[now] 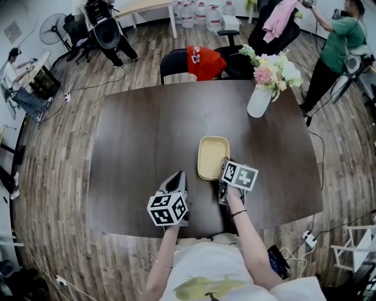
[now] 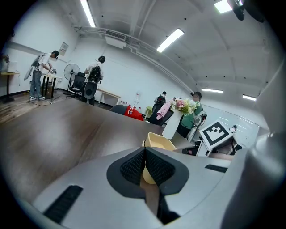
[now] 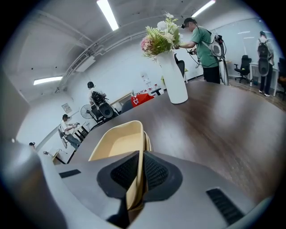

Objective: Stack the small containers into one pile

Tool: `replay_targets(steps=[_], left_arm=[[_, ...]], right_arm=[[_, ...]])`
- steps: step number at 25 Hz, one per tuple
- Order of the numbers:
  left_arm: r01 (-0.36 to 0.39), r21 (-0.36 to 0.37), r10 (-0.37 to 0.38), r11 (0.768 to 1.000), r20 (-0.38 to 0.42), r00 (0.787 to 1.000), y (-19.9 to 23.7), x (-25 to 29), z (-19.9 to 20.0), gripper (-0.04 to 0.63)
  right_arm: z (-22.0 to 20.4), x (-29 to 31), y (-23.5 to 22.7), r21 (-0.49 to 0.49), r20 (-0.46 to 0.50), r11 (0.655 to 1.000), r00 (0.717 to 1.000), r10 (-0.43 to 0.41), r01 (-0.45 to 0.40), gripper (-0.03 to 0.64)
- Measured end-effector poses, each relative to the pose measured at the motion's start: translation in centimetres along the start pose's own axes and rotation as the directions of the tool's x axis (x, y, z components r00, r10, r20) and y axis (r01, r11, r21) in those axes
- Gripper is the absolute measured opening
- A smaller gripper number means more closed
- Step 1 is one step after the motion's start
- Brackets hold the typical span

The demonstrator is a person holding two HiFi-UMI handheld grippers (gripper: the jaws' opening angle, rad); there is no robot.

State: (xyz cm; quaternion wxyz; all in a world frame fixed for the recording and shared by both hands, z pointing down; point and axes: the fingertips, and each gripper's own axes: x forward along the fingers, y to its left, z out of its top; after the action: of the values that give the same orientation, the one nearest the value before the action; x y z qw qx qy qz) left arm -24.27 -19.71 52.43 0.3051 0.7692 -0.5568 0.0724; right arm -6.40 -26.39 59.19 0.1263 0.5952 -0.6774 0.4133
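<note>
the right hand-held gripper clamps the near rim of the nested beige containers, which sit on the desk straight ahead of it. beside it, the left hand-held gripper hovers, jaws together, empty.

Looking like an open-plan office-lab: strip lights running overhead, people working at side desks, office chairs, a pedestal fan and water bottles standing around a big dark table on plank flooring.
</note>
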Motion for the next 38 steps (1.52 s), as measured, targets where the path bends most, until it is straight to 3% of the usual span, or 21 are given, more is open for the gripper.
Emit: replay_targets(steps=[12,18,26,33,38], left_arm=[[-0.011,-0.010,0.011,1.000,-0.003,1.000,0.5,-0.4,-0.4,0.025],[0.019,0.003,-0.019,1.000,-0.003,1.000,-0.4,-0.3,-0.4,0.025],[0.038,0.025,-0.038,0.999,0.012,0.999,-1.1,-0.8,0.0,0.025],[0.045,0.096,-0.050,0.994,0.051,0.997,-2.0,-1.2,1.6,0.025],[0.040,0.170,-0.056,0.985,0.089,0.994,-3.1,-1.7,3.0,0.025]], right_arm=[[-0.3,0.0,0.4,-0.077,0.004,0.997,1.000,-0.028,0.028,0.040],[-0.2,-0.1,1.0,-0.111,0.013,0.994,1.000,-0.008,0.009,0.044],[-0.2,-0.4,1.7,-0.149,0.043,0.988,0.999,0.032,-0.025,0.158],[1.5,-1.8,2.0,-0.219,0.099,0.975,0.994,0.052,-0.029,0.155],[2.8,-3.7,2.4,-0.263,0.156,0.963,0.981,0.111,-0.067,0.055]])
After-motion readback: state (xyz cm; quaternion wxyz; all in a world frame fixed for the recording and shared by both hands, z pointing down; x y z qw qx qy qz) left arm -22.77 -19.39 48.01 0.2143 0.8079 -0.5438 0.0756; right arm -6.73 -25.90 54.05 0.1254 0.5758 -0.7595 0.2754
